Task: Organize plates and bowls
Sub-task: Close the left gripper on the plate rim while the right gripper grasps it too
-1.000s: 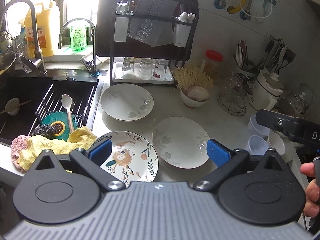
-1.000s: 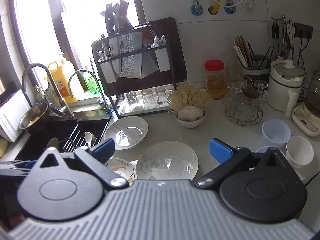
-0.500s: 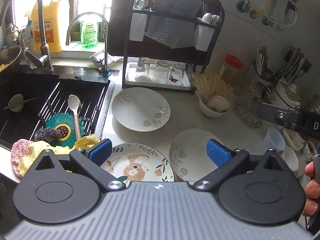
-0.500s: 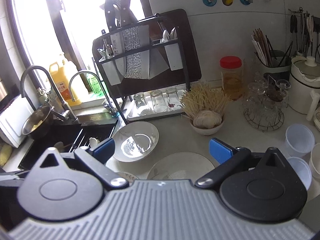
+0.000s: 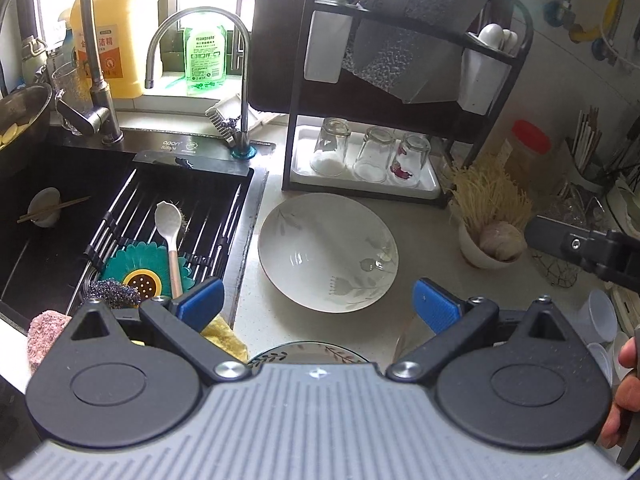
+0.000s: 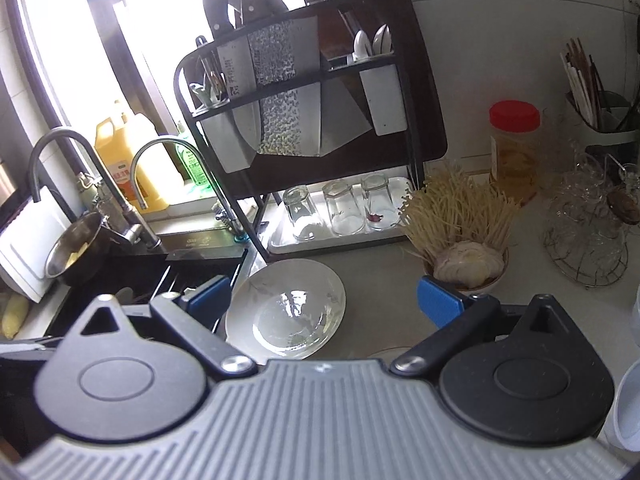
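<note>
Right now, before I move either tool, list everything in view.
Leaf-print plate: 1, white, counter before rack.
Patterned plate: 1, white, rim under left tool.
Glasses: 3, clear, upside down on rack tray.
Dish rack: 1, black, against wall.
Spoon: 1, white, on sink grid.
Jar: 1, red lid, by wall.
Plastic cups: 2 at least, translucent, far right.
Left tool: open, empty.
Right tool: open, empty.

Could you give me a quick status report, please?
Left gripper and right gripper open, empty. White leaf-print plate on counter ahead, untouched. Rack behind it; approach unobstructed.
</note>
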Tool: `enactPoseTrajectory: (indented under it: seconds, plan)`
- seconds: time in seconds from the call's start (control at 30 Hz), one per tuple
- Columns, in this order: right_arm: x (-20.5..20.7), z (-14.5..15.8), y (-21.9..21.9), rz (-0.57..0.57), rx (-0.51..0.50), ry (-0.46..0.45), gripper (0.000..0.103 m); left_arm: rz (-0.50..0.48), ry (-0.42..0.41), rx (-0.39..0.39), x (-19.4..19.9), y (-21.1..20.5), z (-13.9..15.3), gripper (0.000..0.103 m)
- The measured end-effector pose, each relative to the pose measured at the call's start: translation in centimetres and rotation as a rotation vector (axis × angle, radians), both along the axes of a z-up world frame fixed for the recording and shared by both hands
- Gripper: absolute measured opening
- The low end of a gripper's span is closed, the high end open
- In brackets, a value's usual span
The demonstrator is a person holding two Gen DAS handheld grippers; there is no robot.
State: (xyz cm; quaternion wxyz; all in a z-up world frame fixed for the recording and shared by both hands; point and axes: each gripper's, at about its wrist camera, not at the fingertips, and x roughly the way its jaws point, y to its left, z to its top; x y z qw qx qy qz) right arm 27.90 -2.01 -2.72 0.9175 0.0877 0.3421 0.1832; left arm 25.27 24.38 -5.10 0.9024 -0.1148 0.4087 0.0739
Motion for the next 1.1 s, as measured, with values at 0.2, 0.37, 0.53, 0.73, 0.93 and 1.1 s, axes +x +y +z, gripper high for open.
enactPoseTrajectory:
  seconds: [0.2, 0.37, 0.53, 0.73, 0.93, 1.1]
  plan:
    - [3.2, -2.2, 1.2, 0.004, -0.002, 0.073, 0.101, 0.012, 0.052, -0.003, 3.0, 1.4, -2.0, 0.102]
    - [5.5, -3.8, 2.6, 0.035, -0.038, 0.098, 0.100, 0.018, 0.078, 0.005, 5.0, 2.4, -3.3, 0.102]
    - [7.7, -5.2, 3.9, 0.064, -0.054, 0.140, 0.099, 0.039, 0.123, -0.031, 7.4, 3.5, -5.2, 0.102]
    - [10.3, -7.1, 5.5, 0.123, -0.097, 0.181, 0.087, 0.048, 0.162, -0.076, 9.9, 4.4, -7.6, 0.102]
    - [12.0, -9.7, 6.1, 0.138, -0.116, 0.254, 0.072, 0.030, 0.211, -0.077, 11.9, 5.1, -10.1, 0.101]
    - [13.0, -11.5, 6.5, 0.141, -0.114, 0.302, 0.065, -0.001, 0.216, -0.103, 13.1, 6.3, -11.3, 0.101]
